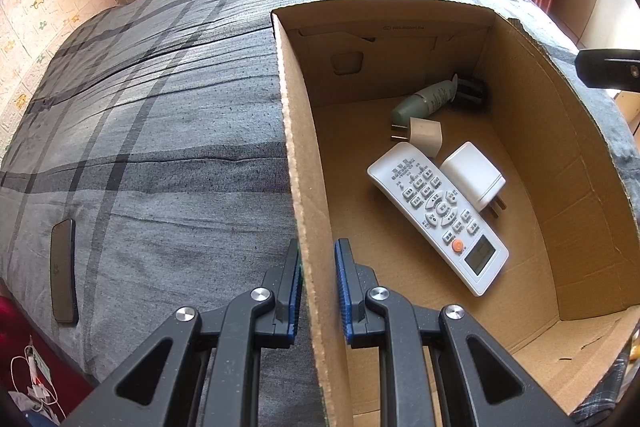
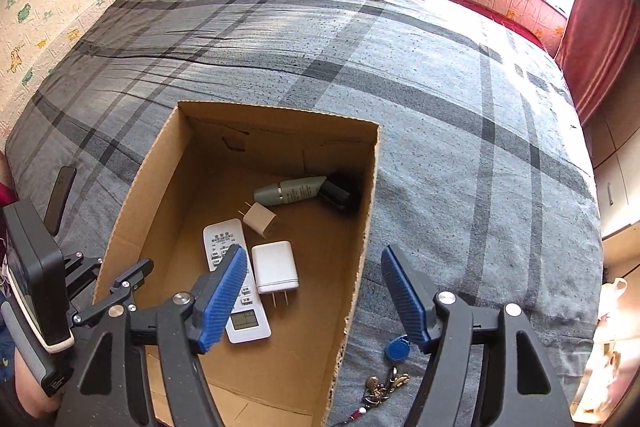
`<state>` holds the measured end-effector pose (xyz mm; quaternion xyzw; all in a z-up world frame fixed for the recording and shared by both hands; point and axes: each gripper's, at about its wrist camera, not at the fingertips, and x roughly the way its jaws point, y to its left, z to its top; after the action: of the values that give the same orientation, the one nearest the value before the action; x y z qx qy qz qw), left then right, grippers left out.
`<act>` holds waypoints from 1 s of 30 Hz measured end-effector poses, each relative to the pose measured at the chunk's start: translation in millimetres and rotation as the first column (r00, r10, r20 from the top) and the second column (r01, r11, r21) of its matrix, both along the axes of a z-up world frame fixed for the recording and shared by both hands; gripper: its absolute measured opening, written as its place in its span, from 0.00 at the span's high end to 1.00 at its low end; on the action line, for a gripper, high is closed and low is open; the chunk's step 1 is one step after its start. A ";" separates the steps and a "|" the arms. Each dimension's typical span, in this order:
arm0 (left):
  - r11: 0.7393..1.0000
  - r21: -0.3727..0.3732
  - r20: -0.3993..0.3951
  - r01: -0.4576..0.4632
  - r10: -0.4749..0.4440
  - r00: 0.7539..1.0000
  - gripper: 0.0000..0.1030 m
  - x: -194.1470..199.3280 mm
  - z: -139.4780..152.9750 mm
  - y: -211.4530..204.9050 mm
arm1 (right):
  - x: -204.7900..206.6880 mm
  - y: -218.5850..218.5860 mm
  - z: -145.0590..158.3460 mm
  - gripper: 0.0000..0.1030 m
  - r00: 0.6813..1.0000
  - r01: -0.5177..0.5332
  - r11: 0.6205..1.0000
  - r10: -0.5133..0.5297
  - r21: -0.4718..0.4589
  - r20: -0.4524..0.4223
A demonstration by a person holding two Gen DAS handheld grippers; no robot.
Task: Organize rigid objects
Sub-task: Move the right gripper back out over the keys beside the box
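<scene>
Inside, corrugated cardboard box (image 2: 360, 227) holds glossy slab-shaped remote (image 1: 436, 215).

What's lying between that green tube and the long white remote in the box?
A small beige plug adapter lies between the green tube and the remote, inside the cardboard box. The right wrist view shows it best.

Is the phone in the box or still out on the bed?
Out. The phone lies flat on the blanket, left of the box wall.
</scene>
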<state>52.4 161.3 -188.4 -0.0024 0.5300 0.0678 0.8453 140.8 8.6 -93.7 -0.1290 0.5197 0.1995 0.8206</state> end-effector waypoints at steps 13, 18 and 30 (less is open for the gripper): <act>1.000 0.002 -0.001 -0.002 0.002 1.000 0.82 -0.5 0.0 -0.6 | -12.1 -65.1 14.0 0.00 0.995 0.081 0.997 -0.082 0.015 0.059; 1.000 -0.001 -0.001 -0.003 0.003 1.000 0.82 -0.5 0.0 -0.8 | -14.2 -87.6 9.1 0.00 0.992 0.118 0.993 -0.119 0.017 0.039; 1.000 0.006 -0.002 -0.001 0.001 1.000 0.82 0.2 -0.8 -1.5 | -37.3 -135.3 -29.3 0.00 0.985 0.175 0.985 -0.175 0.002 -0.001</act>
<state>52.6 159.8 -189.3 -0.0003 0.5305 0.0697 0.8448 103.5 -126.6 -123.0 -0.0819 0.5289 0.1275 0.8351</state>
